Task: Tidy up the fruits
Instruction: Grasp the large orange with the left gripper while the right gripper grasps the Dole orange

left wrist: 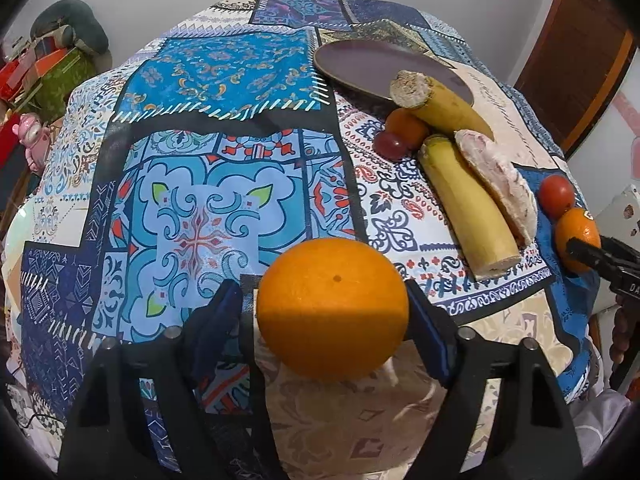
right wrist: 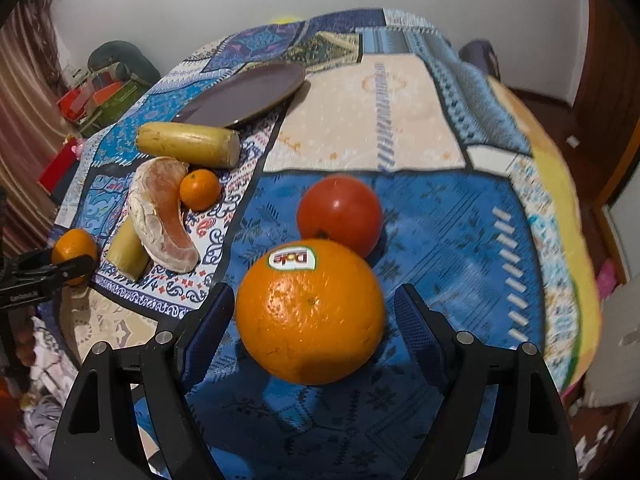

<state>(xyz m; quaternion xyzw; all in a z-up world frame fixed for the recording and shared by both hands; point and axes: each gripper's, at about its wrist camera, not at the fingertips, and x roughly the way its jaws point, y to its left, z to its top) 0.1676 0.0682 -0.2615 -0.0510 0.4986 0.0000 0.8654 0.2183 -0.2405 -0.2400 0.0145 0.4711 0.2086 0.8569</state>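
My left gripper (left wrist: 326, 300) has its blue pads on both sides of a large orange (left wrist: 332, 308) and appears shut on it; the same orange shows small in the right wrist view (right wrist: 74, 250). My right gripper (right wrist: 314, 308) is open around a second orange with a Dole sticker (right wrist: 310, 312), with gaps at both pads; that orange rests on the cloth and shows in the left view (left wrist: 576, 240). A red tomato (right wrist: 340, 214) touches it behind. Two banana pieces (left wrist: 468, 208) (left wrist: 438, 100), a pomelo segment (left wrist: 500, 188), a small mandarin (left wrist: 406, 128) and a grape (left wrist: 388, 144) lie near a purple plate (left wrist: 360, 64).
The table carries a patterned patchwork cloth (left wrist: 224, 208). The table's right edge (right wrist: 568, 216) drops off to the floor. Cushions and boxes (left wrist: 60, 56) are stacked beyond the far left edge. A wooden door (left wrist: 580, 52) stands at the right.
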